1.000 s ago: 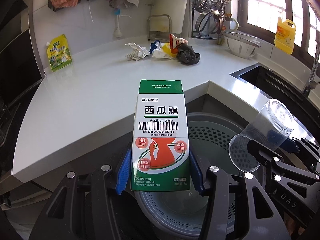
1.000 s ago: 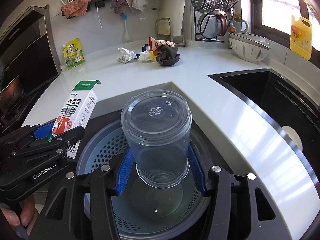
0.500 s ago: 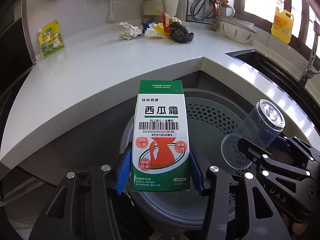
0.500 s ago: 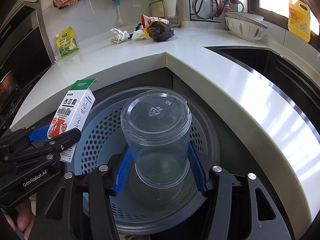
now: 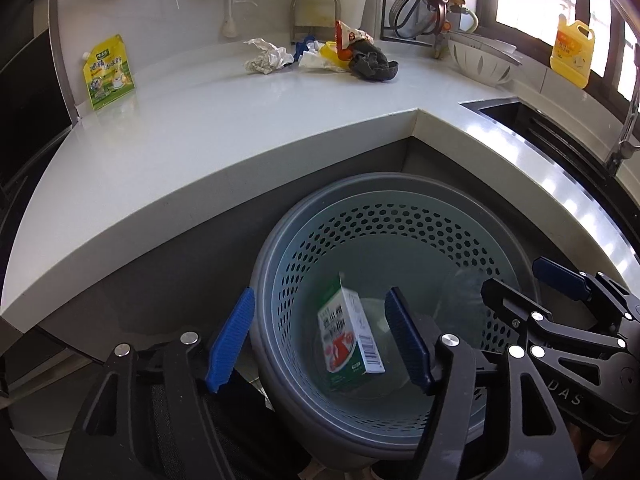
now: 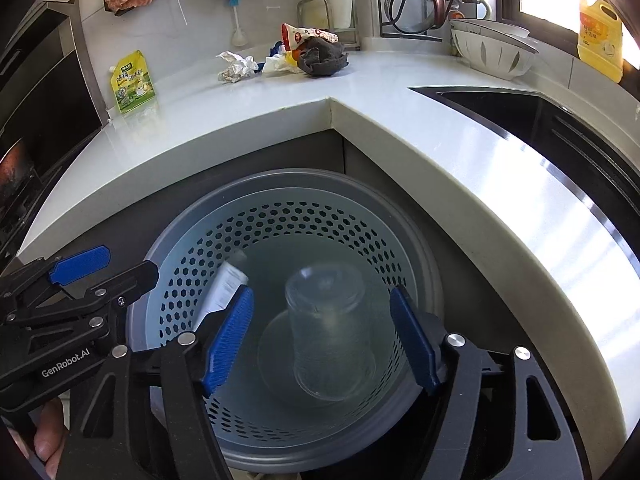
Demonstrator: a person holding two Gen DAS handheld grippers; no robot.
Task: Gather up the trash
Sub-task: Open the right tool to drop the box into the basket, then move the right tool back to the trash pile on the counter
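A grey perforated trash bin stands below the counter corner. A green and white carton is inside it, tilted; its white side shows in the right wrist view. A clear plastic cup is inside the bin too, blurred. My left gripper is open and empty over the bin's left rim. My right gripper is open and empty over the bin; it shows at the right of the left wrist view. More trash lies on the counter: crumpled paper, wrappers and a dark cloth.
A white L-shaped counter wraps behind the bin. A yellow-green pouch leans on the left wall. A sink is at the right, with a white colander, a dish rack and a yellow bottle behind it.
Both grippers have opened. The carton has dropped from the left gripper and the cup from the right gripper into the bin. Both views have tilted further down over the bin.
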